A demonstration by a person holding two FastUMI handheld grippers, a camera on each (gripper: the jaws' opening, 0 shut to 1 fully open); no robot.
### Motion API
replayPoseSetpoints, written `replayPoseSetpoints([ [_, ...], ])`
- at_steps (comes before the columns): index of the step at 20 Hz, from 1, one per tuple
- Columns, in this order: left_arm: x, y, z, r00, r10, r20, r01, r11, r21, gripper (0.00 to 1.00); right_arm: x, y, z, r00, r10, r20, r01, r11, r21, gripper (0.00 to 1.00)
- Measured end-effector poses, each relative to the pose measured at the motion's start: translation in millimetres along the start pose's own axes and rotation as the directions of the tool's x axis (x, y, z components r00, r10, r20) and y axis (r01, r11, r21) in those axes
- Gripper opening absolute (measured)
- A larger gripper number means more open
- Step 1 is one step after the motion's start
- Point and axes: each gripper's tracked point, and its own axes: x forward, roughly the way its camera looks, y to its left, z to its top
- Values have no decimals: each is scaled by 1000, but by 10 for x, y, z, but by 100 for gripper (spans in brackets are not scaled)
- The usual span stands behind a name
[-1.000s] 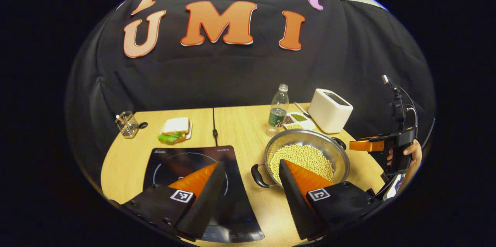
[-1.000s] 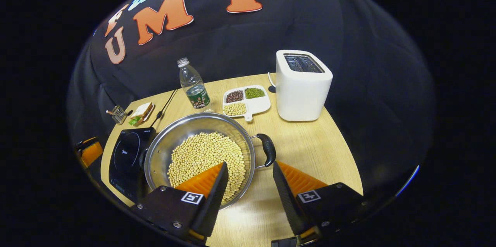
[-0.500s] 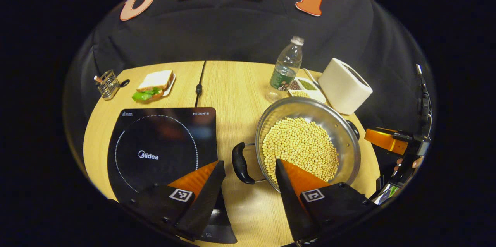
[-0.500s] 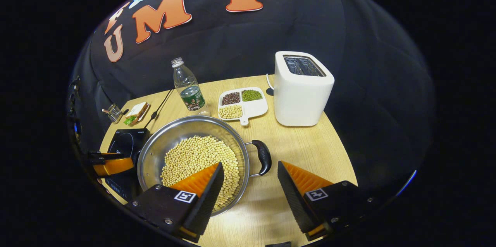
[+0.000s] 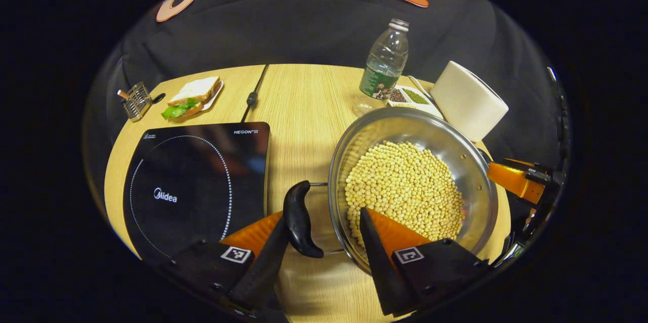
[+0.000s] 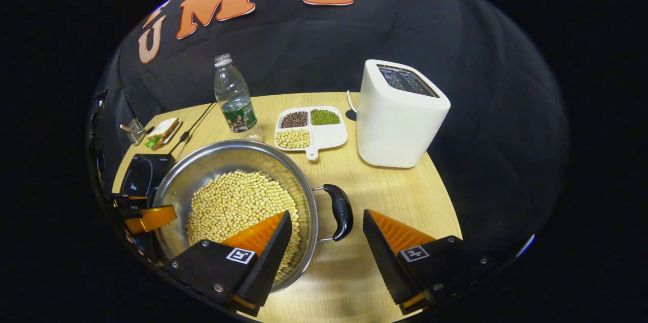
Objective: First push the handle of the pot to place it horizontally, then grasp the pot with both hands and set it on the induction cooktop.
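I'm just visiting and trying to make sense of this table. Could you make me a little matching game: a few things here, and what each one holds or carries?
Things:
1. pot
2. divided dish
3. small plate
4. bottle

Descriptions:
A. a sandwich
B. three kinds of beans, each in its own compartment
C. clear, capped, standing upright
D. a heap of pale beans

Pairs: 1-D, 2-B, 3-A, 4-C

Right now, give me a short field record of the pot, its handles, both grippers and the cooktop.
pot: steel pot of pale beans, on the wooden table
handles: black, one per side
left gripper: open, straddling its handle
right gripper: open, straddling its handle
cooktop: black induction cooktop, beside the pot, bare
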Motion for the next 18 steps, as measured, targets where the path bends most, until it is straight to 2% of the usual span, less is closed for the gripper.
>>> replayPoseSetpoints([
  [1, 29, 10, 44, 1000, 7, 21, -7, 1000, -1, 85, 31, -9, -19, 1000, -6, -9, 6, 1000, 0, 88],
  [2, 81, 14, 80, 999, 12, 39, -12, 1000, -6, 90, 71, -13, -30, 1000, -10, -15, 10, 1000, -1, 88],
  [5, 196, 23, 210, 996, 33, 79, -33, 999, 4, 86, 199, -69, -110, 999, -38, -37, 38, 999, -9, 88],
  [8, 307, 89, 301, 990, 84, 112, -89, 995, 41, 86, 299, -71, -225, 997, -49, -67, 49, 999, -3, 85],
  [10, 353, 90, 356, 987, 92, 129, -100, 993, 56, 82, 344, -74, -240, 997, -52, -63, 52, 999, -4, 83],
  [14, 445, 120, 414, 982, 118, 150, -131, 989, 75, 82, 365, -33, -256, 996, -57, -64, 55, 998, -27, 73],
  [18, 456, 117, 436, 977, 124, 174, -140, 987, 83, 84, 361, -15, -262, 996, -62, -58, 60, 998, -31, 71],
])
